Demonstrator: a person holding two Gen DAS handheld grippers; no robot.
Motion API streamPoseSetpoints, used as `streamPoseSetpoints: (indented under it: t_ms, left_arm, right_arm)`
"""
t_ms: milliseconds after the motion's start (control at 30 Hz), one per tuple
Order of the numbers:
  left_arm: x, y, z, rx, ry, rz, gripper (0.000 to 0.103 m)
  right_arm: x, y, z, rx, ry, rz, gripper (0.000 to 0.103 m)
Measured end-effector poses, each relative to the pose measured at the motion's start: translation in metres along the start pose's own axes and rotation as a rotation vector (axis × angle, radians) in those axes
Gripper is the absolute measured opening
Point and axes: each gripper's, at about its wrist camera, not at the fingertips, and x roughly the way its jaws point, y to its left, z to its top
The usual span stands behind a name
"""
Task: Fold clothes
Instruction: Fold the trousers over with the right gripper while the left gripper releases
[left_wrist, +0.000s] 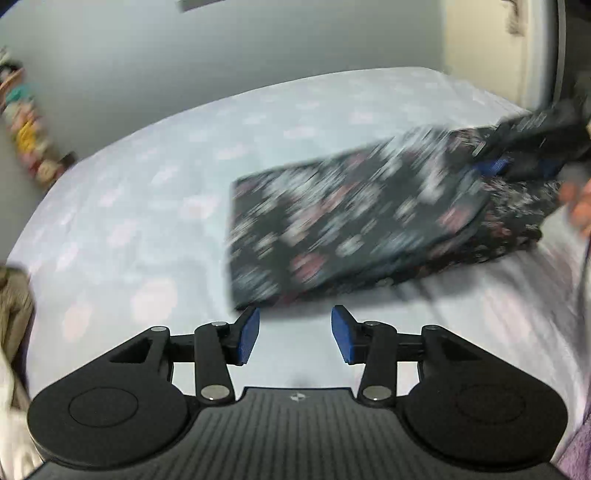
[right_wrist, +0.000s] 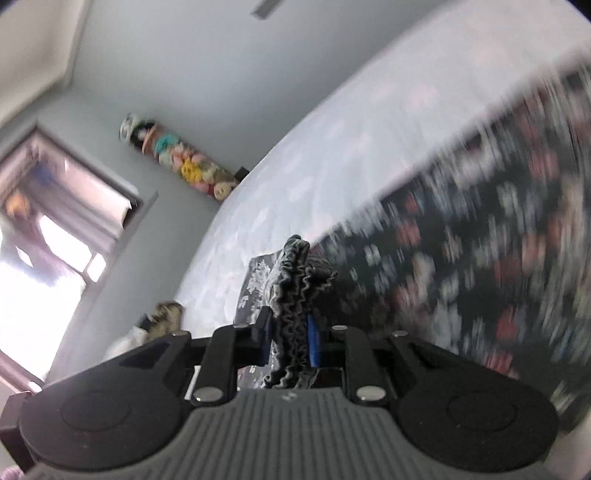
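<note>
A dark floral garment (left_wrist: 351, 218) lies folded over on the pale bed sheet (left_wrist: 155, 184), blurred by motion. My left gripper (left_wrist: 294, 334) is open just short of the garment's near edge, nothing between its blue pads (left_wrist: 248, 334). My right gripper (right_wrist: 290, 341) is shut on a gathered, ruffled edge of the same garment (right_wrist: 480, 251), which bunches up between its fingers (right_wrist: 264, 332). In the left wrist view the right gripper (left_wrist: 491, 164) holds the garment's far right corner, lifted above the bed.
A person's fingers (left_wrist: 576, 206) show at the right edge. A column of stuffed toys (right_wrist: 181, 162) hangs against the wall beyond the bed. A bright window (right_wrist: 55, 258) is at the left. A beige cloth (left_wrist: 13, 306) lies at the bed's left side.
</note>
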Motion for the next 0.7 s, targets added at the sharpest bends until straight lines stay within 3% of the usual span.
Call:
streamPoseSetpoints:
  t_ms: [133, 367, 633, 700]
  left_arm:
    - [-0.006, 0.010, -0.006, -0.049, -0.006, -0.019, 0.042]
    - [-0.006, 0.007, 0.000, -0.057, -0.025, -0.053, 0.042]
    - [0.012, -0.024, 0.023, -0.019, -0.044, -0.098, 0.043]
    - [0.021, -0.034, 0.028, -0.001, -0.039, -0.105, 0.043]
  right_arm:
    - [-0.038, 0.038, 0.047, -0.117, 0.022, -0.063, 0.021]
    - [-0.099, 0.093, 0.133, -0.298, 0.041, -0.262, 0.021]
    - [-0.171, 0.071, 0.187, -0.361, 0.006, -0.517, 0.021]
    - [-0.186, 0.047, 0.191, -0.348, 0.003, -0.555, 0.021]
